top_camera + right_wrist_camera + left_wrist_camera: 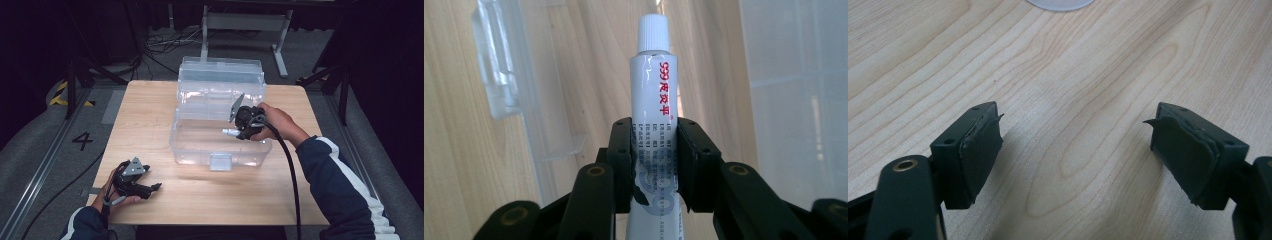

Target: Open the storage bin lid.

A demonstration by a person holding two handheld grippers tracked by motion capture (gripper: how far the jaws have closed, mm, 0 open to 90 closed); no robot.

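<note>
- High view: your right gripper [239,131] sits right of centre in the frame, over the open clear plastic box [192,145], with your right hand [274,123] wrapped around it from the right.
- High view: a white tube [230,132] pokes out of that gripper toward the left, lying roughly level above the box's lower tray.
- High view: the box lid [220,75] stands open behind the tray, toward the top of the frame, and the latch tab [220,161] faces you at the tray's front edge.
- High view: your left gripper [151,189] rests at the lower left of the wooden table [150,110], well apart from the box, with your left hand [117,195] around it.
- Left gripper view: your jaws stand wide apart, one pad [979,150] at the lower left and the other at the lower right, with bare wood between them and nothing held.
- Right gripper view: your jaws are narrow and clamped on the tube [655,100], which rises straight up the middle of the frame with its white ribbed cap [654,33] near the top edge.
- Right gripper view: red print runs along the tube, and the clear box walls [499,80] show at the left and right behind it.
</note>
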